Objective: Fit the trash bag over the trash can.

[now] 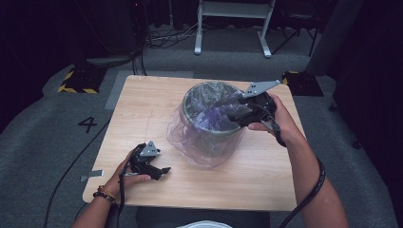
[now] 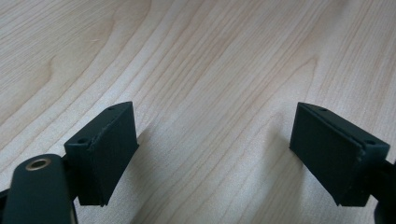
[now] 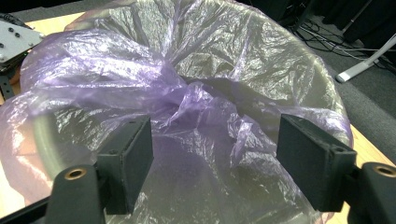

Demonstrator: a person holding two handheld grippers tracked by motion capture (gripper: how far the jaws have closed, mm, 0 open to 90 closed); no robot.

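Note:
A round bin (image 1: 209, 121) lined with a thin purple plastic bag (image 1: 199, 142) stands in the middle of the wooden table (image 1: 142, 104). The bag drapes over the rim and down the outside; inside it bunches toward the centre (image 3: 196, 100). My right gripper (image 1: 233, 116) hovers over the bin's right rim, jaws open, with crumpled bag film (image 3: 215, 140) below and between them, not pinched. My left gripper (image 1: 164, 171) rests low near the table's front left, open, with bare wood (image 2: 215, 140) between its jaws.
The table's front edge (image 1: 190, 205) lies close to the left hand. Grey carpet surrounds the table, with a white frame's legs (image 1: 233, 28) and cables at the back. A yellow-black striped block (image 1: 78, 80) sits on the floor at the back left.

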